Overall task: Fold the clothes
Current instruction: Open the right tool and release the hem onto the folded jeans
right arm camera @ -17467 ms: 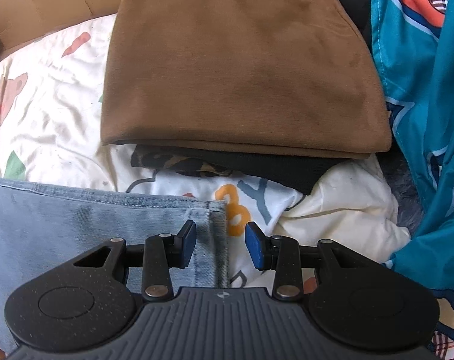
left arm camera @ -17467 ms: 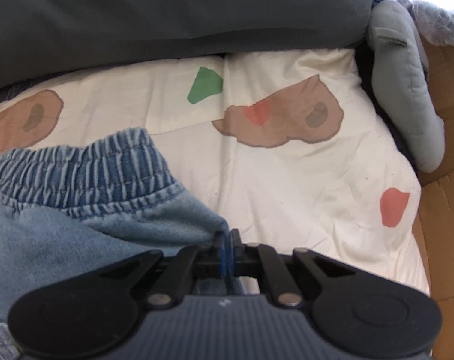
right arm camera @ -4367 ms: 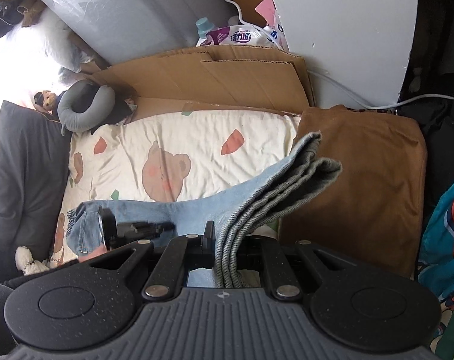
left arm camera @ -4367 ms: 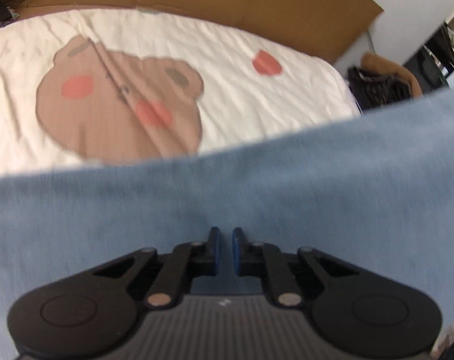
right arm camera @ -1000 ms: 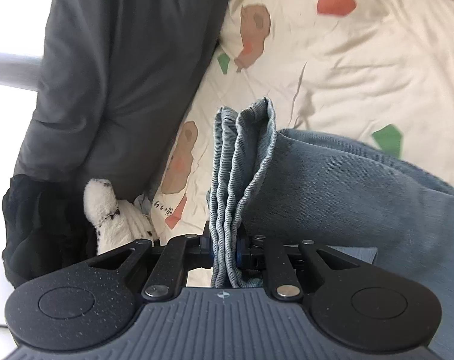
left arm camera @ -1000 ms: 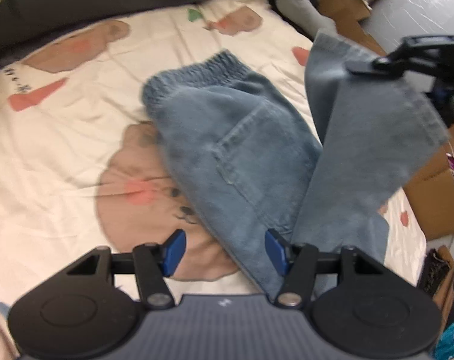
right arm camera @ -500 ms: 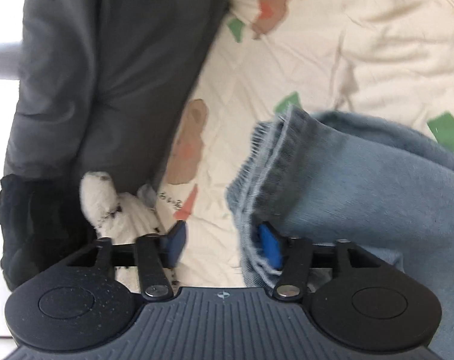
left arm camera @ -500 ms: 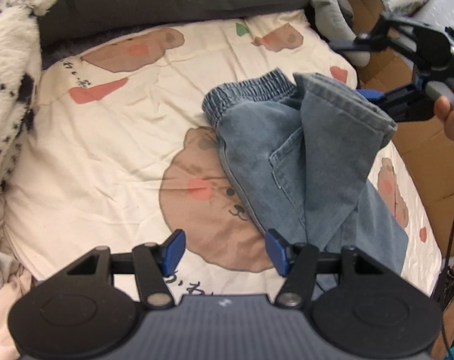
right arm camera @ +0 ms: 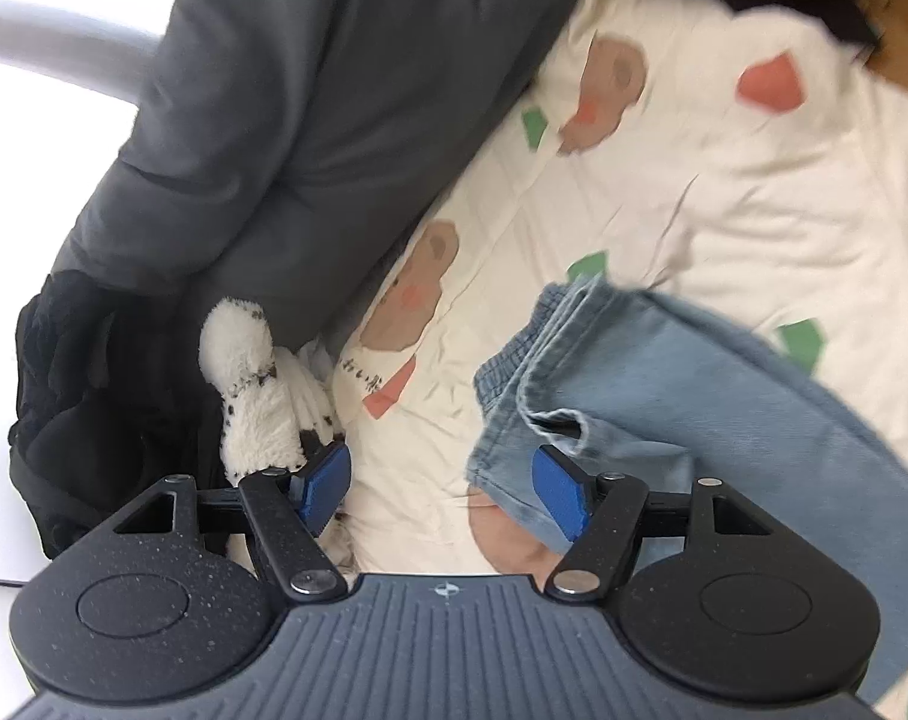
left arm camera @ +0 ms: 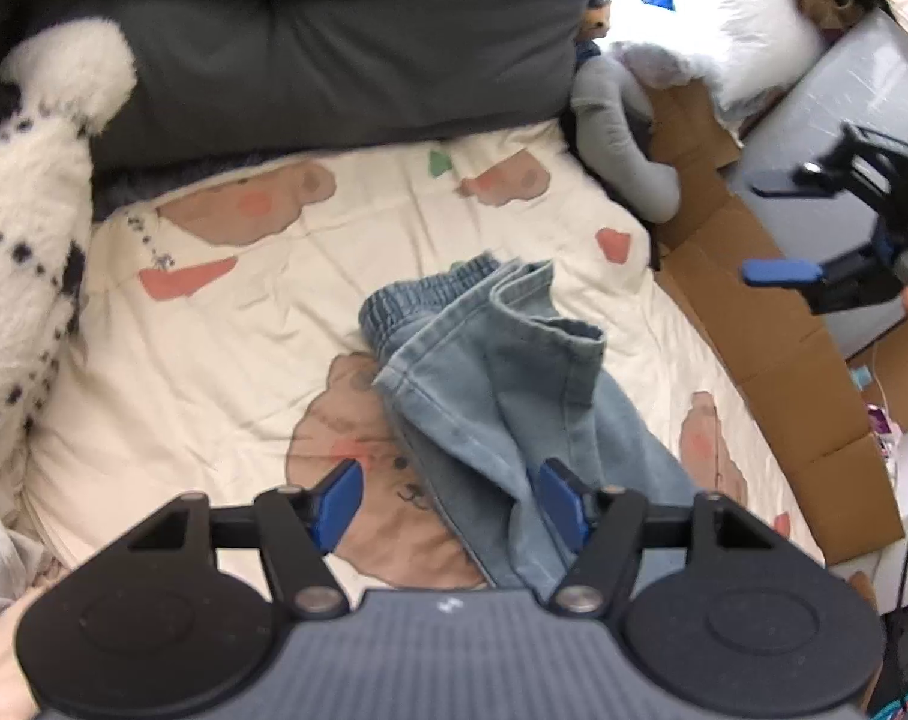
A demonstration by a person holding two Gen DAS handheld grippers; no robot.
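On the bed (left arm camera: 225,324), mid-sheet: jeans (left arm camera: 502,372) doubled over, hem ends lying near the elastic waistband. Soft, limp denim, fairly heavy, prone to slumping; best pinched at thick hems or waistband. Left tongs (left arm camera: 447,501) and right tongs (right arm camera: 444,489) wide apart, holding nothing.
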